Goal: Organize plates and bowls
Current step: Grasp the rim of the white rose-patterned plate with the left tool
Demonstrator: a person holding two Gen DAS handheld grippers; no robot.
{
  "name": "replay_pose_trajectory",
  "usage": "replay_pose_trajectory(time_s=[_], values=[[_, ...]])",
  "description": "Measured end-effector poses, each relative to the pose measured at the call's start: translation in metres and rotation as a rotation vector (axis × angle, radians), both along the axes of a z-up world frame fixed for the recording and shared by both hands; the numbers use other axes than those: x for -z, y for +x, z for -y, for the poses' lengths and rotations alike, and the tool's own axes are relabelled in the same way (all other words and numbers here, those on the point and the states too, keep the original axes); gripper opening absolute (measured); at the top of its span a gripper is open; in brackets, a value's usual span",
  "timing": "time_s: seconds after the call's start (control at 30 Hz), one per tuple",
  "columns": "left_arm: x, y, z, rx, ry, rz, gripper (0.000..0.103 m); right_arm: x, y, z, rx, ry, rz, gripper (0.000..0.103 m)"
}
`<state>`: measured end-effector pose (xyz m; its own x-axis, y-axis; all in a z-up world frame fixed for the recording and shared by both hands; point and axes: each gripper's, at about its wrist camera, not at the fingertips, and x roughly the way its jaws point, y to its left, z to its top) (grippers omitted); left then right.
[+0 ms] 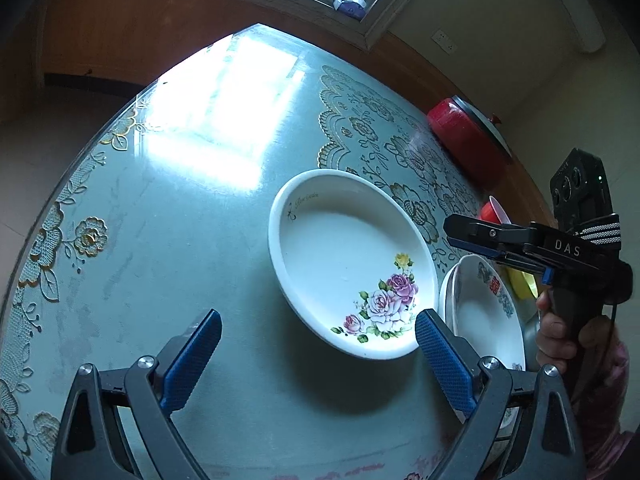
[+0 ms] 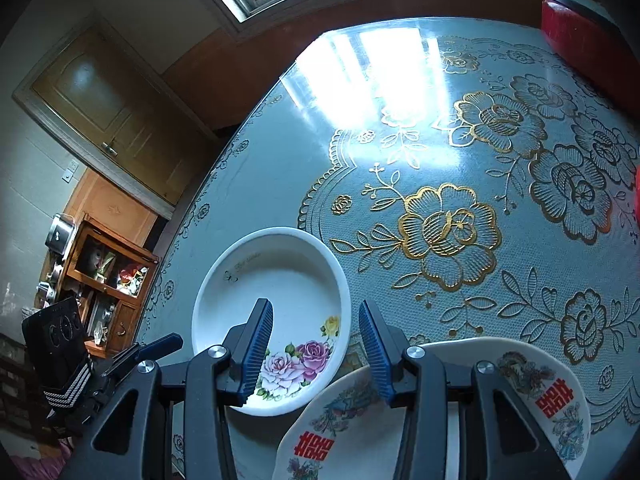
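Two dishes to sort, from what shows. Deep white rose plate [image 1: 344,264] flat on the tabletop [image 1: 180,220], roughly mid-table, empty, roses on the near side. Just right of it, the red-character plate [image 2: 520,376], rims close enough that touching or not is hard to call. Maybe a second rim tucked under that one, too. Guessing parked side by side to get nested into one pile.

Left gripper [image 1: 320,314] low on the near side of the rose plate, fingers spread wide, nothing between them. Reads like lining up for a rim grab rather than holding anything. Right gripper [image 2: 315,305] hovering over the red-character plate, fingers partly apart and empty too, aimed down toward where the two dishes meet. Gripped by a hand [image 1: 560,332] in a pink sleeve.

Glossy surface over a lace-pattern cloth, so probably slippery. Worth pinching a rim instead of shoving. Red pot [image 1: 464,140] way back near the far edge, well clear. Couple of red and yellow bits behind the right gripper, too hidden to name.
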<state>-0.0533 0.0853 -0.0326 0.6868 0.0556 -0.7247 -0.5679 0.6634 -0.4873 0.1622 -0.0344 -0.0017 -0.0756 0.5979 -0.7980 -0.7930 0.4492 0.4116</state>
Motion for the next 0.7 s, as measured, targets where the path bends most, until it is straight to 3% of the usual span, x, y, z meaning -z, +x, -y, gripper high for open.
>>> replay_pose_trajectory(time_s=[0.33,0.43,0.47,0.57,0.7], values=[[0.009,0.007,-0.014,0.006,-0.034,-0.014,0.066,0.02,0.004,-0.03,-0.051,-0.062,-0.034,0.046],[0.011,0.011,-0.013,0.021,-0.026,-0.014,0.057,0.025,-0.004,-0.04,-0.097,-0.089,0.004,0.044],[0.011,0.013,-0.012,0.028,-0.029,-0.007,0.056,0.026,-0.006,-0.041,-0.106,-0.098,0.022,0.043],[0.012,0.019,-0.005,0.041,-0.007,0.001,0.056,0.033,-0.01,-0.046,-0.132,-0.121,0.051,0.022],[0.012,0.025,0.0,0.019,0.07,-0.022,0.056,0.042,-0.014,-0.051,-0.18,-0.15,0.078,0.02]])
